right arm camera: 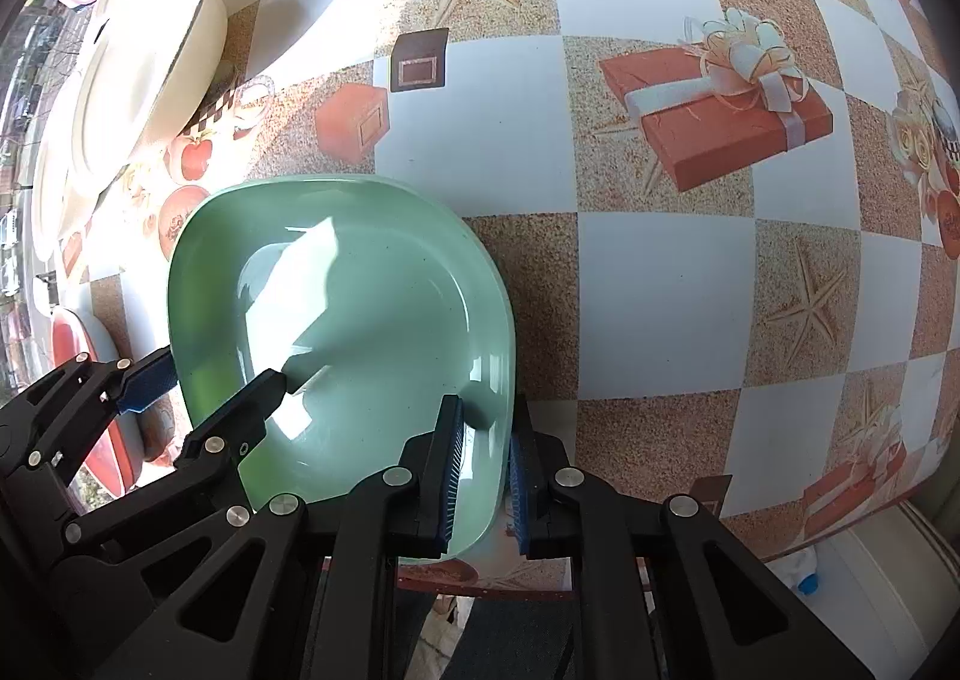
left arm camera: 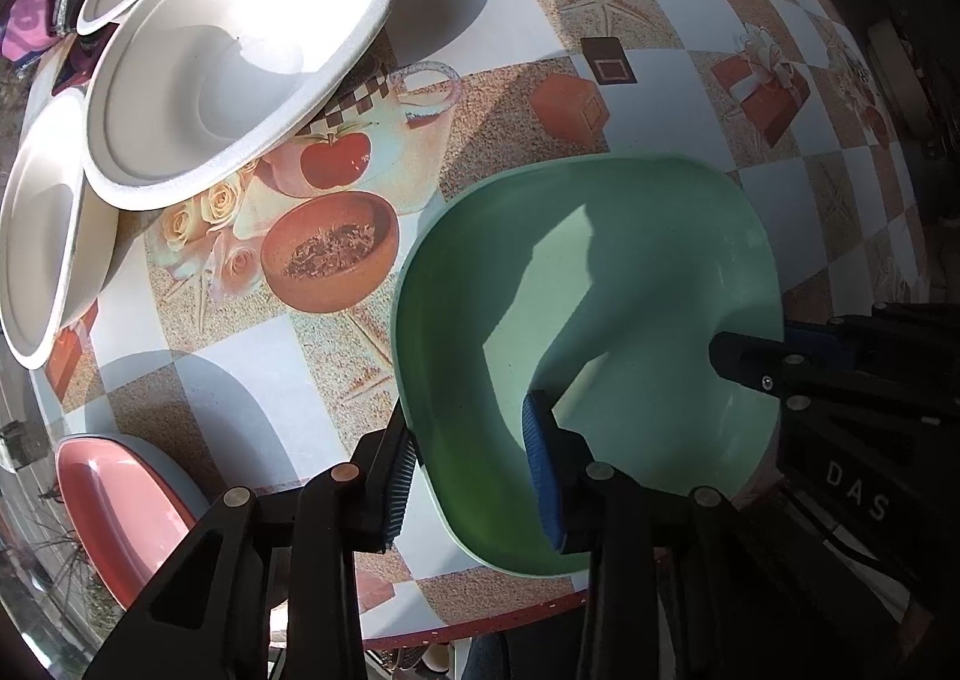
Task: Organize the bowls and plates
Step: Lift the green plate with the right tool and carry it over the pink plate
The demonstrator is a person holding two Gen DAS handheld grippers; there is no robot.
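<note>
A pale green squarish plate [left arm camera: 600, 272] [right arm camera: 360, 290] sits by the table's near edge. My left gripper [left arm camera: 471, 470] [right arm camera: 219, 377] is shut on its left rim, with one finger outside the rim and the blue-padded finger inside the dish. My right gripper [right arm camera: 486, 476] [left arm camera: 756, 341] is shut on the opposite rim, its two pads pinching the thin wall from both sides. Whether the plate rests on the cloth or hangs just above it I cannot tell.
White foam bowls [left arm camera: 240, 62] [right arm camera: 144, 68] lean in a pile at the far left, with more white dishes [left arm camera: 42, 236] beside them. A pink plate [left arm camera: 114, 506] [right arm camera: 66, 338] lies at the near left. The checkered tablecloth [right arm camera: 660, 284] spreads right; the table edge [left arm camera: 480, 617] runs below the grippers.
</note>
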